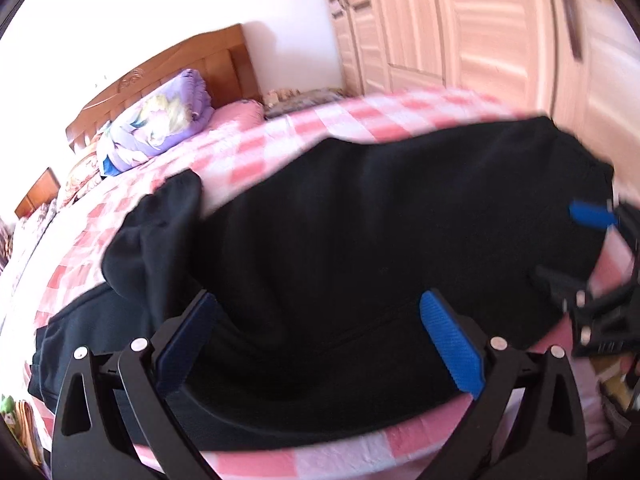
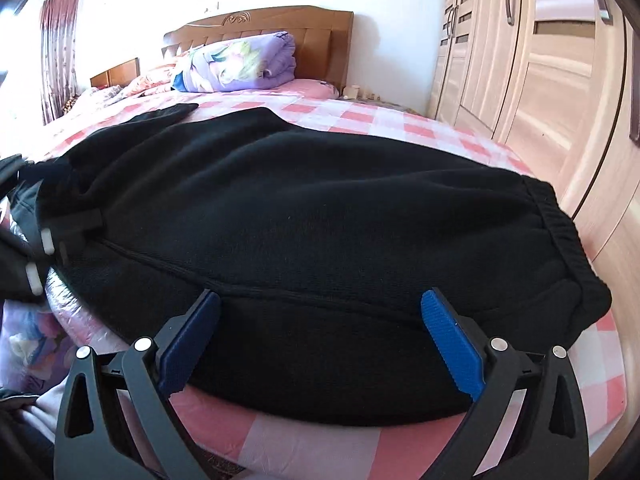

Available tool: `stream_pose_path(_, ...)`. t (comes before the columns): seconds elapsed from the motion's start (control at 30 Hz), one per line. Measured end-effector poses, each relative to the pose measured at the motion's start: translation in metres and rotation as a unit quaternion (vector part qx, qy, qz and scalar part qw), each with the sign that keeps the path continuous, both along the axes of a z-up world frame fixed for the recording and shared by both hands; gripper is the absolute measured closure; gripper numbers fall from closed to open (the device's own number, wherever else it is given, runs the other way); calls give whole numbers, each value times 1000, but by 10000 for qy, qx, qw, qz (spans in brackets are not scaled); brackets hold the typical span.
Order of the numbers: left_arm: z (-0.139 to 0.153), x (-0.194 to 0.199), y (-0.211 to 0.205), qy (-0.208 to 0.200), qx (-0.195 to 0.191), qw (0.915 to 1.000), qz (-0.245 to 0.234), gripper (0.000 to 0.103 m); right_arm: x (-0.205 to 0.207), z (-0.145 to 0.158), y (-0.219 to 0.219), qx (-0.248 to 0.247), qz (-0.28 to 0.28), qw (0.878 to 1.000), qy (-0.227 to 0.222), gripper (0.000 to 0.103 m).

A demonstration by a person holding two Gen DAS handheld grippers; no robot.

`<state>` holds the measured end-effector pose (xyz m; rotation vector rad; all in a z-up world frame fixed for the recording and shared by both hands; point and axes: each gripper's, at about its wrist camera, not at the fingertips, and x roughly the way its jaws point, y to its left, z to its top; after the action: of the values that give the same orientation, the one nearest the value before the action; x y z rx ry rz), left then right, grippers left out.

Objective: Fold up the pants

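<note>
The black fleece pants point(image 2: 304, 216) lie spread across the pink-and-white checked bed sheet point(image 2: 360, 444), ribbed waistband point(image 2: 560, 232) rightward. Left gripper point(image 1: 316, 344) and right gripper point(image 2: 320, 344) hover over the near edge, jaws wide, holding nothing. Pinch both layers at matching heights before lifting.

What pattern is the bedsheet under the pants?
Pink-and-white checks on the bedsheet, clearest in the right wrist view.
</note>
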<state>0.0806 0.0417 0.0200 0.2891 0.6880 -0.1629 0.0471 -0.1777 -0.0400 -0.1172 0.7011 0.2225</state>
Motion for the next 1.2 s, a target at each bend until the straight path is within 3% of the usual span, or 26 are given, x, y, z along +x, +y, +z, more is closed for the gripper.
stream_pose_path(0.13,34,63,31,147,-137,9984,532,1,0,0,2,-14,-52,10000,-13,5)
stream_pose_path(0.2,37,118,51,655,-327,9944,768,1,-1,-1,2,2,-35,10000,-27,5)
stream_pose_path(0.3,19,201,92,1685,-796,9739,1297,4,-1,-1,2,5,-24,10000,-10,5)
stream_pose_path(0.43,-12,267,113,2262,-492,9576,1715,19,-2,0,0,24,-4,10000,-25,5)
stream_pose_path(0.5,-29,279,115,2563,-375,9509,1696,38,-3,0,0,37,10,10000,-32,5)
stream_pose_path(0.53,-37,281,113,2678,-286,9479,1700,41,-3,0,-1,41,16,10000,-33,5)
stream_pose_path(0.63,-38,279,110,2548,-22,9533,1621,47,-3,0,-1,49,32,10000,-45,5)
stream_pose_path(0.67,-37,276,113,2496,68,9543,1641,63,-3,0,-1,53,34,10000,-52,4)
stream_pose_path(0.7,-36,273,115,2406,241,9553,1700,88,-3,0,-1,56,33,10000,-60,4)
stream_pose_path(0.73,-34,270,118,2338,304,9571,1685,94,-3,0,-1,55,31,10000,-58,4)
stream_pose_path(0.83,-14,249,133,1901,111,9683,1618,95,-3,0,-1,51,33,10000,-38,4)
stream_pose_path(0.97,32,198,166,873,-98,9808,1741,95,-1,0,-1,42,20,10000,-6,4)
stream_pose_path(1.07,57,151,197,398,-333,9816,1839,95,-1,0,-1,53,29,10000,-16,4)
stream_pose_path(1.2,63,72,243,-7,-546,9759,2112,95,-1,-1,0,55,27,10000,-21,4)
